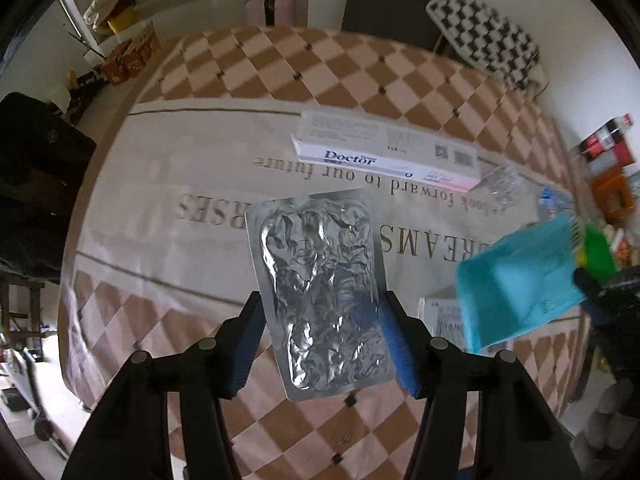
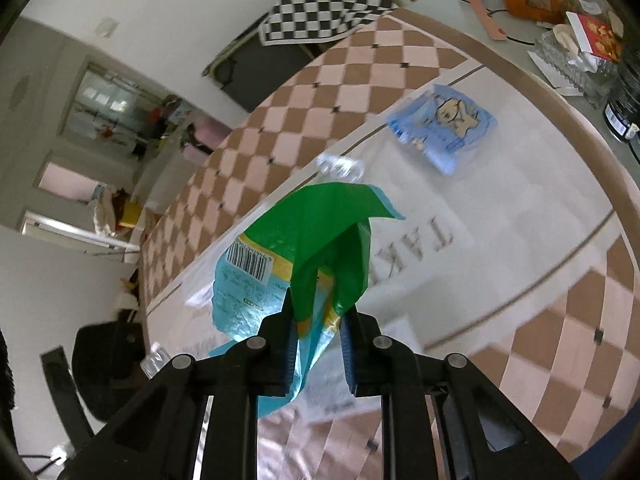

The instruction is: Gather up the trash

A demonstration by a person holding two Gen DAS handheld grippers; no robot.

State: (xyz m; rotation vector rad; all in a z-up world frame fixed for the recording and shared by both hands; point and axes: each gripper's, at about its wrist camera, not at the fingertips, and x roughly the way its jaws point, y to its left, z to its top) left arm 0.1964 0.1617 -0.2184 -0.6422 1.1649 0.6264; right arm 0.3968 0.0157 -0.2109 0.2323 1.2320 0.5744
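Observation:
My left gripper (image 1: 320, 308) is shut on a crumpled silver foil blister pack (image 1: 320, 288) and holds it upright above the table. My right gripper (image 2: 318, 312) is shut on a green and light blue plastic wrapper (image 2: 320, 240), lifted off the table; the same wrapper shows at the right of the left wrist view (image 1: 520, 280). On the table lie a white "Doctor" box (image 1: 384, 152), a clear crumpled plastic piece (image 1: 502, 184) and a blue snack packet with a cartoon dog (image 2: 444, 124).
The round table has a checkered brown and pink cloth (image 1: 280, 60) with printed words. A checkered black and white chair (image 2: 320, 8) stands behind it. A side counter (image 2: 560, 20) holds bottles, boxes and a glass dish. A white paper (image 1: 440, 316) lies near the right.

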